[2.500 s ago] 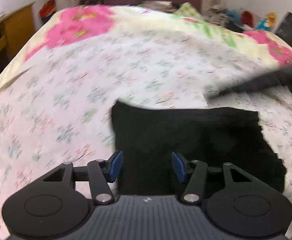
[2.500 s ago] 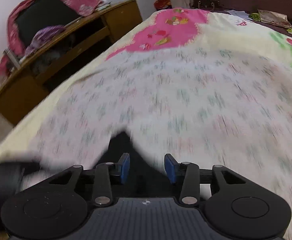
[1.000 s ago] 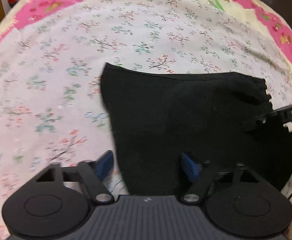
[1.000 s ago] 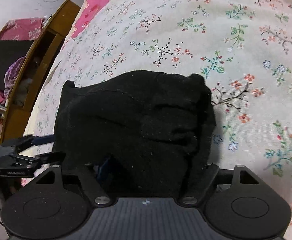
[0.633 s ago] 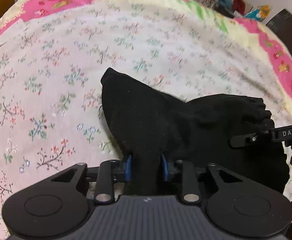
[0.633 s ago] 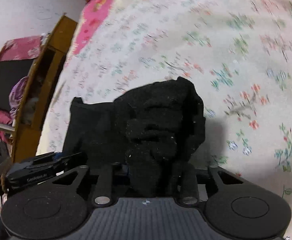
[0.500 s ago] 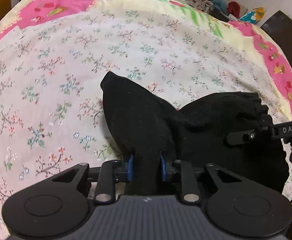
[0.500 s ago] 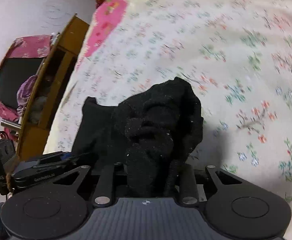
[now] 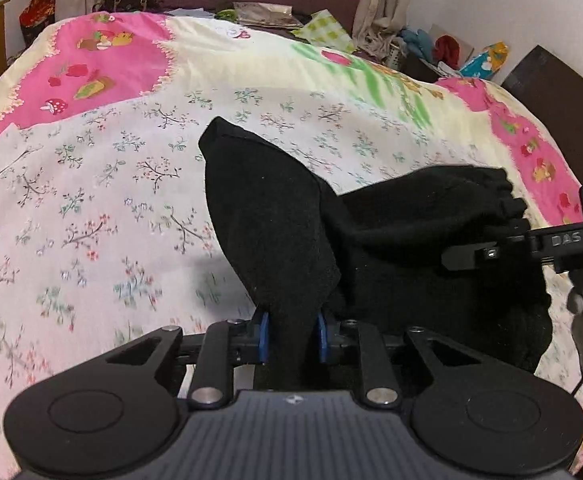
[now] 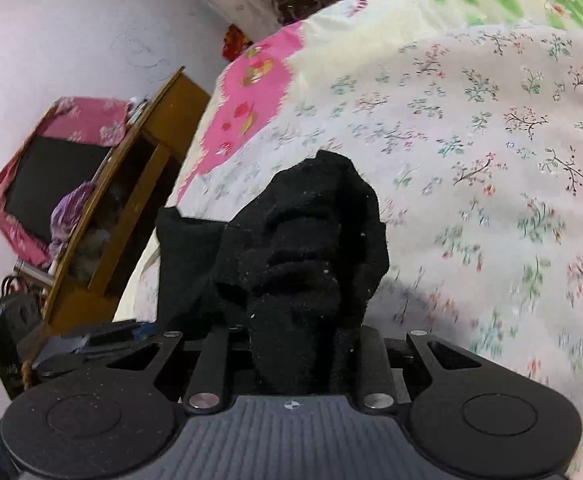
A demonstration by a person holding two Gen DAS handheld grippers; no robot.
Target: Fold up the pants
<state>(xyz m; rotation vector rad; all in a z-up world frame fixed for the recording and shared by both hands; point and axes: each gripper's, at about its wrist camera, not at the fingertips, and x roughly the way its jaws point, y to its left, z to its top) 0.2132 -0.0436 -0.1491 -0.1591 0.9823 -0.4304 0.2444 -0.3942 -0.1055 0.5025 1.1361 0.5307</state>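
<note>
Black pants [image 9: 391, 248] lie partly raised off a floral bedsheet [image 9: 91, 208], gripped at two places. Left gripper [image 9: 290, 338]: blue pads [image 9: 263, 338] pinched narrow on a fold of the black cloth, which rises from between them as a pointed flap leaning up and to the left in the left wrist view; the pads press the cloth on both sides. Right gripper [image 10: 291, 360]: jaws closing, nearly together, with a thick bunched wad of the same pants [image 10: 311, 248] between them and covering the fingertips, so the pads themselves are hidden. In the left wrist view the right gripper [image 9: 491, 254] shows at the right edge, clamped on the gathered, ribbed edge of the garment. In the right wrist view the left gripper [image 10: 103, 340] shows low at the left, just beside the cloth. The stretch of pants between the two grips sags toward the sheet. Background: pink patterned panel of the bed cover [image 9: 103, 68], wooden shelf unit [image 10: 131, 200] beside the bed, clutter by the far wall
</note>
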